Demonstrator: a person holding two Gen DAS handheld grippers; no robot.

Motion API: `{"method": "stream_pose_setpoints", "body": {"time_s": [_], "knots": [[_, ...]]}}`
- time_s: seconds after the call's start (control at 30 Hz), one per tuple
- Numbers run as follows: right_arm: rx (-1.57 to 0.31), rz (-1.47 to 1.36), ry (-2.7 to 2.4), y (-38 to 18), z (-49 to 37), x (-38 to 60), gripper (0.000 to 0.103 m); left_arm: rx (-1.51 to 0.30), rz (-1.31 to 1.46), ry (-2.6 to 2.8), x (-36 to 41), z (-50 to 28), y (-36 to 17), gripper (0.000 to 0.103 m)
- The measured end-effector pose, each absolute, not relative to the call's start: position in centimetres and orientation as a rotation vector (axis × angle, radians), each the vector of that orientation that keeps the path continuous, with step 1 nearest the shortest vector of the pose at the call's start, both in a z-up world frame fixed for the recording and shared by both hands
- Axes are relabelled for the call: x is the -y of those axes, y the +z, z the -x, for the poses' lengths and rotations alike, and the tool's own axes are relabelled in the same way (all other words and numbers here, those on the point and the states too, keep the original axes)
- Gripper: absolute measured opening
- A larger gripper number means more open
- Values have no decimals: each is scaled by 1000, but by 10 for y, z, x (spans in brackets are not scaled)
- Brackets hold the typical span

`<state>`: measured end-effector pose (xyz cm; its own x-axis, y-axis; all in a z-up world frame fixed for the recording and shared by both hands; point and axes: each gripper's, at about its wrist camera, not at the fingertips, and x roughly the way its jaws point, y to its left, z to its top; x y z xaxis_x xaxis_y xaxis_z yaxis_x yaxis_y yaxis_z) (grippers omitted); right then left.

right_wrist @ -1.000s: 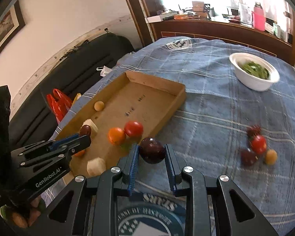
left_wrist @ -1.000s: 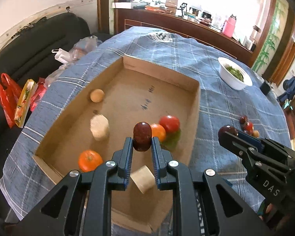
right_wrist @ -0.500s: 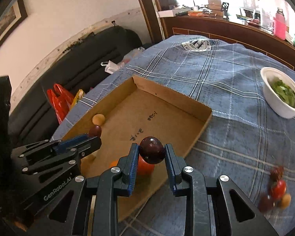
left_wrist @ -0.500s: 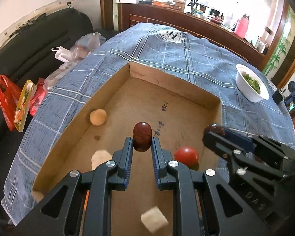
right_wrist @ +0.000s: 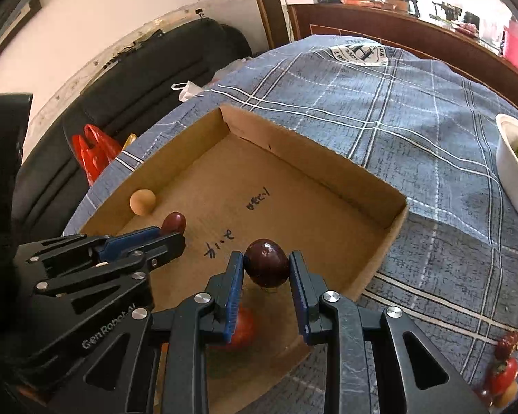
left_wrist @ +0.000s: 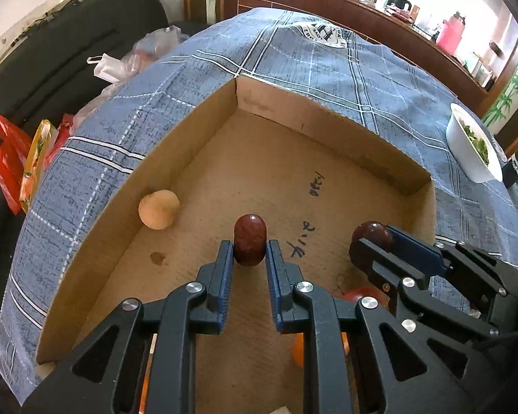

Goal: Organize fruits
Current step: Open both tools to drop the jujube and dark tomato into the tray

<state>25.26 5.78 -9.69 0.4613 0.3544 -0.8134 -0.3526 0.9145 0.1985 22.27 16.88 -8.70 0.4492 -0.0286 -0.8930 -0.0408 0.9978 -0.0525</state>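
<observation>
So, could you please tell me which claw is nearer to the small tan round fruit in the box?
Left. The left claw sits just right of the tan fruit; the right claw is farther right.

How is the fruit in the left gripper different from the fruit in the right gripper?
The left gripper's fruit is reddish-brown and oblong, standing tall between the fingers; the right gripper's fruit is darker, purplish, rounder and looks wider. So the left gripper is closed narrower than the right gripper. Both fruits are smooth, pinched at the fingertips and held above the cardboard box.
</observation>
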Motion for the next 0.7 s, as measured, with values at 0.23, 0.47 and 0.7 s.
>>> {"method": "stream_pose_setpoints", "body": {"time_s": [0.23,0.47,0.7], "knots": [[-1004,29,446,-99,-254,-63,29,-1152,89,10,-171,-226,-92,18],[-975,38,433,-90,-247,-59,46,-1164,136,0,-179,-216,-84,26],[-949,5,436,-74,-229,-48,46,-1093,187,-4,-182,-191,-59,29]]}}
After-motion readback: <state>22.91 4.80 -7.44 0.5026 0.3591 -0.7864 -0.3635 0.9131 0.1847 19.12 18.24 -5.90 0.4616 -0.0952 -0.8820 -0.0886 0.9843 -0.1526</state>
